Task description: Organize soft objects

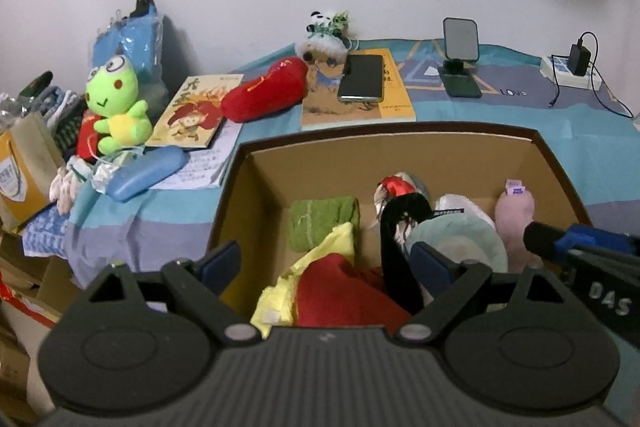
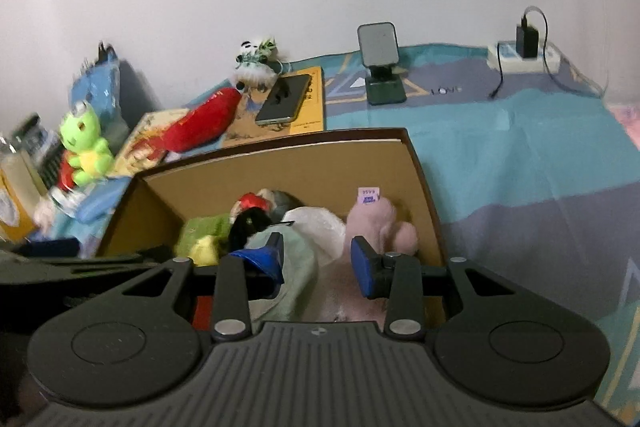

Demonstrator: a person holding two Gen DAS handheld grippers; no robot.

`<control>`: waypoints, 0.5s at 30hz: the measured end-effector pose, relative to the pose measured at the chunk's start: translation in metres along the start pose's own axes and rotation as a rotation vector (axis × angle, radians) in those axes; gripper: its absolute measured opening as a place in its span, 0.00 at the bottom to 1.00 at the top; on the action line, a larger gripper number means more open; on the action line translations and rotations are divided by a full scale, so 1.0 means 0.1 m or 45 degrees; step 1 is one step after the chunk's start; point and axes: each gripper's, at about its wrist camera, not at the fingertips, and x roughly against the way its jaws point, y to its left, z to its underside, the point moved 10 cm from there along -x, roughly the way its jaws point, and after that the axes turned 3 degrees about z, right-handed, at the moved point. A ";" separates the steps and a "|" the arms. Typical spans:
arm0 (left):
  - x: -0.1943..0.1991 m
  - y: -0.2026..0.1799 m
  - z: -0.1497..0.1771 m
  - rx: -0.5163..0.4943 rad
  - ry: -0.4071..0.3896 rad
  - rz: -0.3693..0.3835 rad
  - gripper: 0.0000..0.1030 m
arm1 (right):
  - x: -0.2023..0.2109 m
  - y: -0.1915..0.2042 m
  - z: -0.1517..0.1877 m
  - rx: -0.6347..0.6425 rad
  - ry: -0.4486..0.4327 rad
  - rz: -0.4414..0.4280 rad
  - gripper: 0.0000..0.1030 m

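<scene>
On the bed [image 1: 520,131] stood an open cardboard box [image 1: 400,155] holding soft things. From left to right inside it lay a folded green towel [image 1: 320,219], a yellow cloth [image 1: 340,239] over a red cloth [image 1: 340,291], a black-and-red plush [image 1: 400,219], a pale green cloth [image 1: 464,239], a white plastic bag [image 2: 320,227] and a pink plush [image 1: 516,215] against the right wall.

Beyond the box's left wall, near the bed's left edge, a green frog plush [image 1: 116,103] sat upright. Further right a red plush [image 1: 260,91] lay across a picture book [image 1: 188,119], its long axis running up toward a panda plush [image 1: 326,27] at the far edge; all three sat well apart from both tools.

The left gripper [image 1: 324,263] hung over the yellow and red cloths, jaws wide apart and holding nothing. The right gripper [image 2: 316,263] hung over the pale green cloth and pink plush, jaws partly open and gripping nothing.
</scene>
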 end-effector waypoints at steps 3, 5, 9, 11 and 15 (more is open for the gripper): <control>-0.06 0.04 -0.02 -0.005 -0.004 -0.018 0.89 | -0.07 0.02 -0.02 0.019 -0.023 -0.002 0.20; -0.12 0.05 -0.01 0.001 0.013 -0.012 0.89 | -0.13 0.02 -0.05 0.030 -0.035 0.000 0.20; -0.22 0.07 -0.01 0.028 0.038 0.003 0.89 | -0.25 0.03 -0.07 0.045 -0.002 -0.012 0.20; -0.26 0.06 -0.02 0.031 0.044 0.019 0.89 | -0.27 0.03 -0.09 0.040 -0.004 -0.019 0.20; -0.38 0.01 0.00 0.049 0.082 0.062 0.90 | -0.33 0.01 -0.04 0.036 0.028 -0.022 0.20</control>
